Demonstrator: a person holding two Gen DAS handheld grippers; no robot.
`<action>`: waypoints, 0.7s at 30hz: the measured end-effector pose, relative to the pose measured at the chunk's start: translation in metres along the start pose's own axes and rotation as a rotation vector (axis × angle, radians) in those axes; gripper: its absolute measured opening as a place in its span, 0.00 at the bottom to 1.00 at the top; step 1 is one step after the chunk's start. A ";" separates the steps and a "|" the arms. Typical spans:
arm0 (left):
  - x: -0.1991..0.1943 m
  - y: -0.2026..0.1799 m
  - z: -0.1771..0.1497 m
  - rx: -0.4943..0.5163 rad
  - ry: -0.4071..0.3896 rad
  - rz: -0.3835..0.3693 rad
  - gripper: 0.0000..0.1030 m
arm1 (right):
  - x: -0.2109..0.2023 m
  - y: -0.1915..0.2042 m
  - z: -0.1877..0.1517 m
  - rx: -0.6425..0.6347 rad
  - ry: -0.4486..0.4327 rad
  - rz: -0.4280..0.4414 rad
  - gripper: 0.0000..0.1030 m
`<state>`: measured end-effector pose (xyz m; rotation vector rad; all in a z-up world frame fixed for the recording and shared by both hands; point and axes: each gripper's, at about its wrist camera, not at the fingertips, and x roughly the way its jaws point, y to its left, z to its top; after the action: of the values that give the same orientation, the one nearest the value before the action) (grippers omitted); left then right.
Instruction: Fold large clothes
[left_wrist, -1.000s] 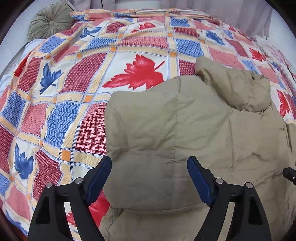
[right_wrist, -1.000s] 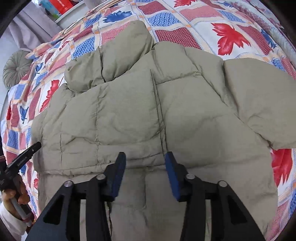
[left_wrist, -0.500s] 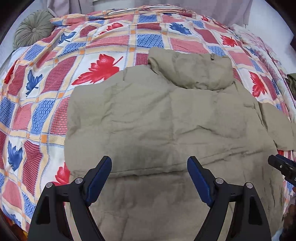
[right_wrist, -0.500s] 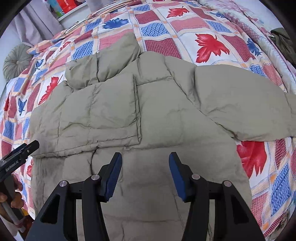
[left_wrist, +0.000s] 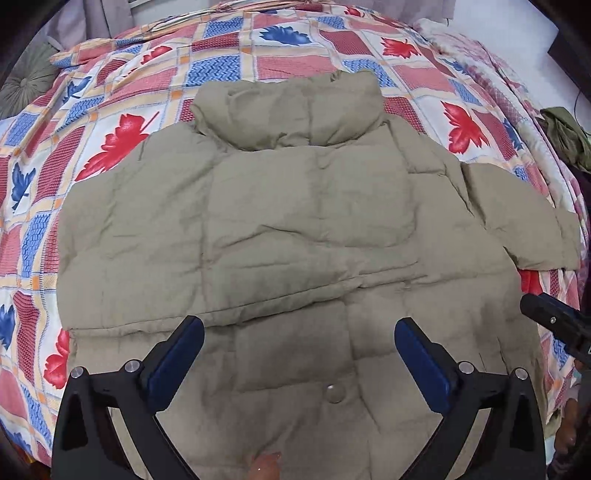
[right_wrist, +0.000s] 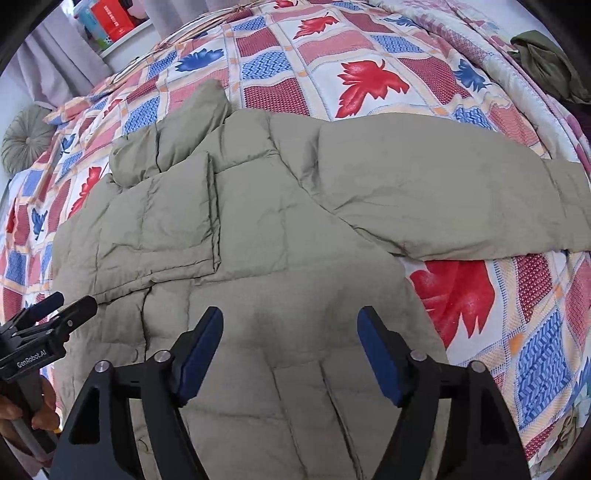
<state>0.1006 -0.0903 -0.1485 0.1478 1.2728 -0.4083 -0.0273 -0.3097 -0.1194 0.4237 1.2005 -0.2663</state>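
Note:
A khaki puffer jacket (left_wrist: 295, 229) lies flat on the bed, collar (left_wrist: 288, 107) at the far end. Its left sleeve is folded across the body (right_wrist: 162, 221). Its right sleeve (right_wrist: 443, 199) lies spread out to the right. My left gripper (left_wrist: 299, 343) is open and empty, above the jacket's lower part. My right gripper (right_wrist: 290, 332) is open and empty, above the lower right part of the jacket. The left gripper also shows at the left edge of the right wrist view (right_wrist: 48, 325). A tip of the right gripper shows in the left wrist view (left_wrist: 554, 321).
The bed has a patchwork cover (left_wrist: 122, 140) with red and blue leaves. A round green cushion (right_wrist: 26, 140) lies at the far left corner. A dark green garment (right_wrist: 550, 62) lies at the far right edge. A shelf with boxes (right_wrist: 110, 22) stands behind the bed.
Both grippers have pulled back toward the jacket's hem and more of the jacket shows. The right gripper's jaws have opened wider. The left sleeve stays folded over the body.

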 end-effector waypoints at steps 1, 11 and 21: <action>0.002 -0.006 0.000 0.009 0.010 0.000 1.00 | -0.001 -0.007 0.000 0.016 -0.004 0.011 0.78; 0.020 -0.058 0.002 0.075 0.043 0.081 1.00 | -0.022 -0.148 -0.011 0.434 -0.131 0.254 1.00; 0.029 -0.101 0.008 0.036 0.070 0.014 1.00 | -0.016 -0.300 0.001 0.784 -0.223 0.344 1.00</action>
<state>0.0768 -0.1921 -0.1614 0.2033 1.3333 -0.4168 -0.1574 -0.5780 -0.1564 1.2346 0.7487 -0.4698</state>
